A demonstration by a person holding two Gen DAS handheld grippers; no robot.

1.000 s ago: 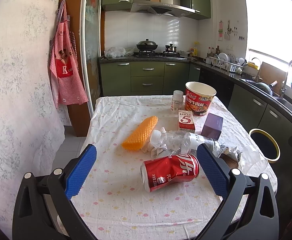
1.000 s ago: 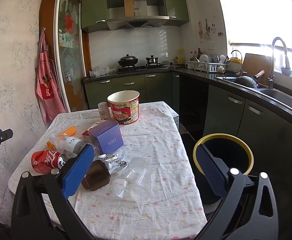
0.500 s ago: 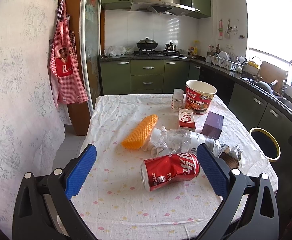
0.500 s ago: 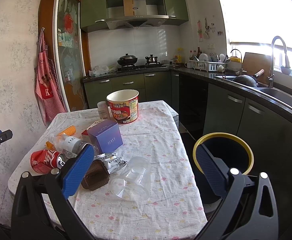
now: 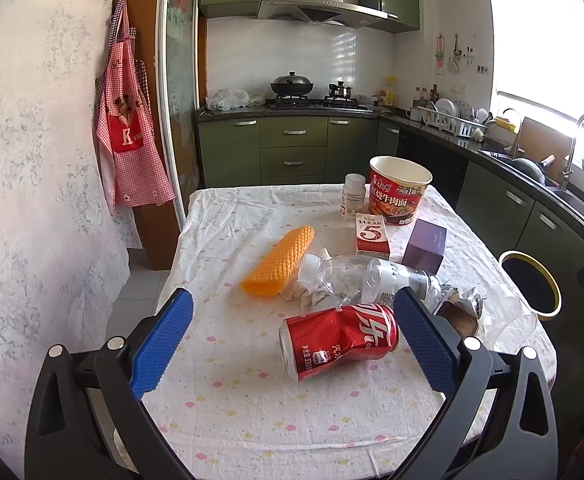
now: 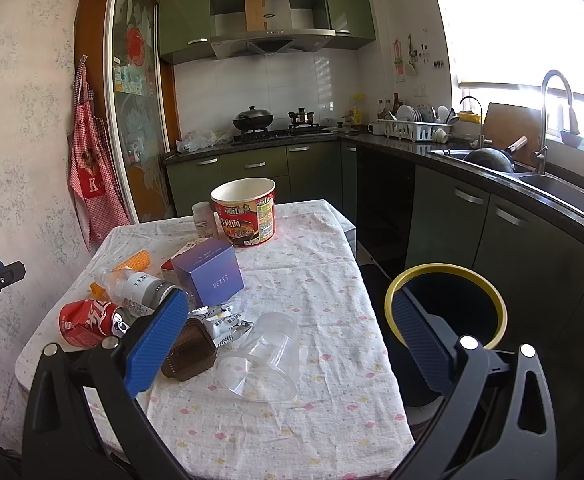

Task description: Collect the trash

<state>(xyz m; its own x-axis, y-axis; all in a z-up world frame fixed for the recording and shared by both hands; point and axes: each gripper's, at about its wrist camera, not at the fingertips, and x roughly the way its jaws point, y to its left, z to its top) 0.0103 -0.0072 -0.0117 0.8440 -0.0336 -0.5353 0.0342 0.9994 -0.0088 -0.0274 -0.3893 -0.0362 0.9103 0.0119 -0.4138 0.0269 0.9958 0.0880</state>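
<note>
Trash lies on a cloth-covered table [image 5: 232,408]. A dented red cola can [image 5: 337,340] lies on its side just ahead of my open left gripper [image 5: 290,344], near its right finger. Behind the can lie a crushed clear bottle [image 5: 371,280], an orange corn-shaped piece [image 5: 280,266], a red box [image 5: 371,234], a purple box [image 6: 210,272] and a noodle cup [image 6: 246,212]. My right gripper [image 6: 288,344] stands open above the table's near edge, with a clear plastic cup [image 6: 262,358] lying between its fingers and a brown tray [image 6: 190,354] by its left finger. A yellow-rimmed black bin [image 6: 445,312] stands right of the table.
A small white pill bottle [image 5: 352,196] stands beside the noodle cup. Foil wrappers [image 6: 228,322] lie by the brown tray. Green cabinets and a counter with a sink [image 6: 551,188] run along the right and back. A red checked apron [image 5: 128,128] hangs on the left wall.
Both grippers have barely shifted; the views sit slightly nearer the table. Nothing on the table has moved.
</note>
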